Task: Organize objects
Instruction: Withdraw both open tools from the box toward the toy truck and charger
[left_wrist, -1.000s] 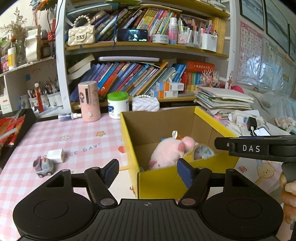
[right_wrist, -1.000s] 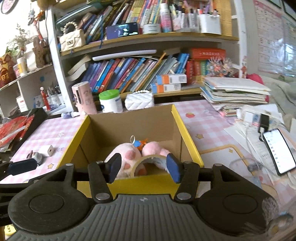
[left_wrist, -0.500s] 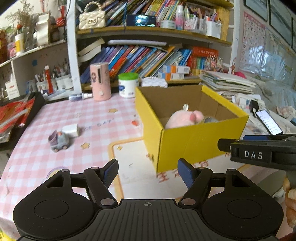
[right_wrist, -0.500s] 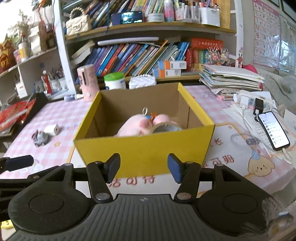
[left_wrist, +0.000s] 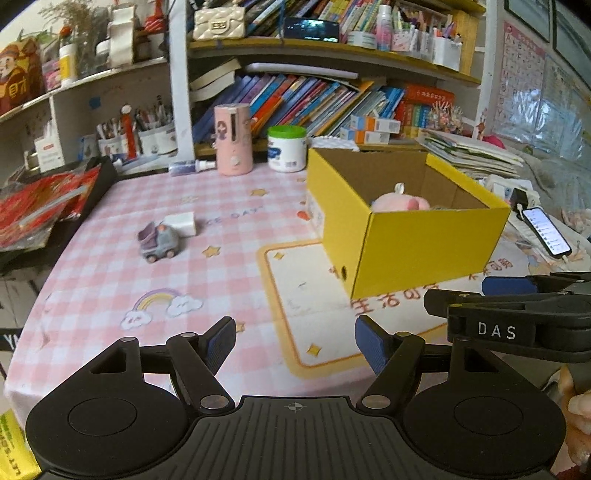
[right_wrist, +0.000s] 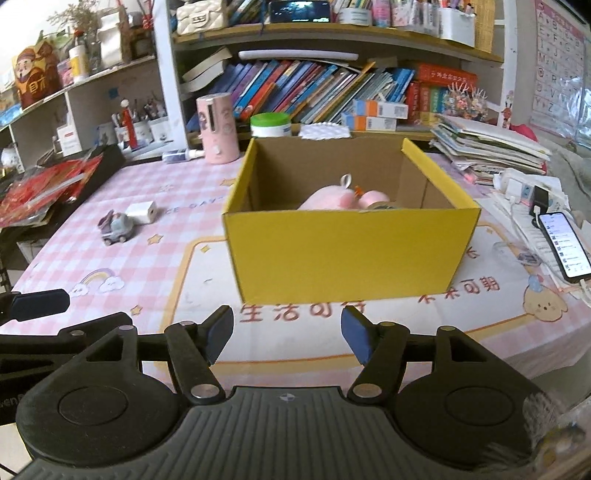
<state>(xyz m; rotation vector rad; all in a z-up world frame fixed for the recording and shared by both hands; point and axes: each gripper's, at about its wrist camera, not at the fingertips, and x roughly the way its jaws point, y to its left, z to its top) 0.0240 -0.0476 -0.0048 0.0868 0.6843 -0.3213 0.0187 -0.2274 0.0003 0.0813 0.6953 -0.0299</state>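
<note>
A yellow cardboard box (left_wrist: 428, 243) (right_wrist: 347, 251) stands on the pink checked tablecloth. Inside it lie a pink plush toy (left_wrist: 400, 202) (right_wrist: 330, 197) and a roll of tape (right_wrist: 380, 206), mostly hidden by the front wall. A small grey and purple toy truck (left_wrist: 159, 242) (right_wrist: 117, 227) and a white charger block (left_wrist: 181, 222) (right_wrist: 141, 212) sit on the cloth to the box's left. My left gripper (left_wrist: 295, 341) hangs open over the near table edge with nothing between its fingers. My right gripper (right_wrist: 287, 334) is in front of the box, its jaws opening and empty.
A pink cylinder (left_wrist: 233, 138), a green-lidded white jar (left_wrist: 287, 147) and a small spray bottle (left_wrist: 190, 167) stand by the bookshelf. A phone (right_wrist: 563, 243) and cables lie at the right, with stacked papers (right_wrist: 487, 147) behind. Red packets (left_wrist: 40, 203) fill a dark tray at the left.
Both grippers have drawn back from over the box toward the near table edge, so the box looks smaller and farther. The right gripper's jaws have spread wider.
</note>
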